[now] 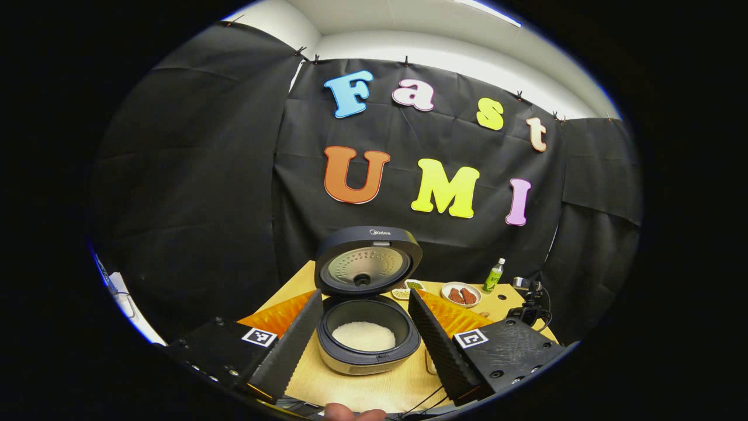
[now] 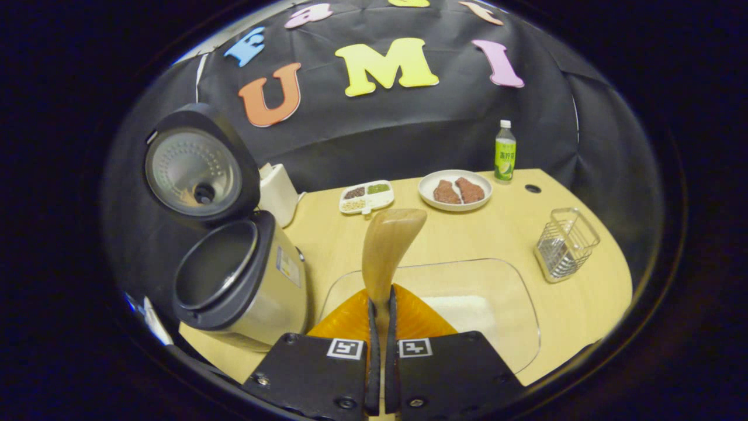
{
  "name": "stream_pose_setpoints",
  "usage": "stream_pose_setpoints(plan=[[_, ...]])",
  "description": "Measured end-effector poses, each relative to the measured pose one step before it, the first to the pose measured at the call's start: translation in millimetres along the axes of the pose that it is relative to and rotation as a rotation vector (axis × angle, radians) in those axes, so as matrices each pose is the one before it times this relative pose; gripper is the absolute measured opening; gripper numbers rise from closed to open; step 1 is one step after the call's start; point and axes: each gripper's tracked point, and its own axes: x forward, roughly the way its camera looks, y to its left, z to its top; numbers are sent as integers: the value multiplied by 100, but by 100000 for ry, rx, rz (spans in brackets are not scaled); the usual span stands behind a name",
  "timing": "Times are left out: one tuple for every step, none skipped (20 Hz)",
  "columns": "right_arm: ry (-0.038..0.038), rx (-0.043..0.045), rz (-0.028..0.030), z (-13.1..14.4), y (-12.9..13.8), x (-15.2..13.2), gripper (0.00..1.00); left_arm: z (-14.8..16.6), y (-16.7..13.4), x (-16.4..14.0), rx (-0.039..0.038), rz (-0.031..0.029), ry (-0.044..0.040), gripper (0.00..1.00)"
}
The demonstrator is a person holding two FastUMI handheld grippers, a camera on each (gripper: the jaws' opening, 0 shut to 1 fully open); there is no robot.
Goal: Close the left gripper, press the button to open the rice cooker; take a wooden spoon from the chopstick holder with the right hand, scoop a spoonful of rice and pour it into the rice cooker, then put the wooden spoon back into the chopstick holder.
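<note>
Left gripper view: the left gripper (image 1: 365, 342) sits at the bottom centre with its two fingers spread wide and nothing between them. The rice cooker (image 1: 367, 345) stands on the bench (image 1: 350, 386) in the gap framed by those fingers, lid (image 1: 367, 260) raised upright behind the pot; a patch of white rice (image 1: 363, 336) lies at the bottom of the inner pot. At right of centre, farther back, are a plate of brown food (image 1: 461, 294) and a green bottle (image 1: 494, 276). Right gripper view: the right gripper (image 2: 381, 327) is at bottom centre, fingers drawn nearly together and clamped on the handle of the wooden spoon (image 2: 387, 248), whose bowl rises toward mid-frame — whether it carries rice cannot be told. Directly beneath and beyond the gripper lies a clear rectangular tray (image 2: 497, 292) with white rice (image 2: 461, 310) in it. The rice cooker (image 2: 239, 280) stands at left of frame, open, its lid tilted back at upper left. The wire chopstick holder (image 2: 565, 244) stands at right of frame, well apart from the spoon. A divided dish of grains (image 2: 366, 196), the plate and the bottle line the far edge of the bench.
</note>
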Motion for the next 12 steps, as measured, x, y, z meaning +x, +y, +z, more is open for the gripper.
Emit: stream_pose_setpoints(plan=[[1252, 3734, 2407, -91, 238, -14, 9, -28, -75, -6, -347, 46, 54, 95], [1008, 3740, 1533, -31, 16, 17, 8, -8, -167, 49, -358, 17, 155, 95], [696, 4324, 620, 101, -407, 38, 8, -55, -128, -130, -339, -53, -113, 95], [863, 5513, 652, 38, -434, -38, 8, 146, -159, -46, -206, 4, -211, 95], [903, 5200, 660, 74, -504, -58, 8, 18, -116, -93, -145, 8, -285, 95], [350, 3273, 1493, 199, -312, -73, 9, -87, -60, -86, -226, 15, 69, 95], [-138, 3191, 1704, 163, -405, -151, 8, -148, -125, -69, -172, 76, 310, 95], [316, 4161, 1865, 216, -378, -137, 9, -183, -102, -63, -171, 147, 301, 95], [221, 3616, 1043, 162, -461, -249, 9, -248, -202, 111, -35, 232, 835, 95], [-300, 2807, 37, 282, -542, -331, 9, -220, -257, 27, -39, 96, 513, 95], [-1233, 993, -765, 500, -559, -580, 9, 72, -353, -169, 6, -179, -25, 95], [-1223, 283, -116, 636, -424, -588, 8, 241, -414, -76, 111, -462, -338, 95]])
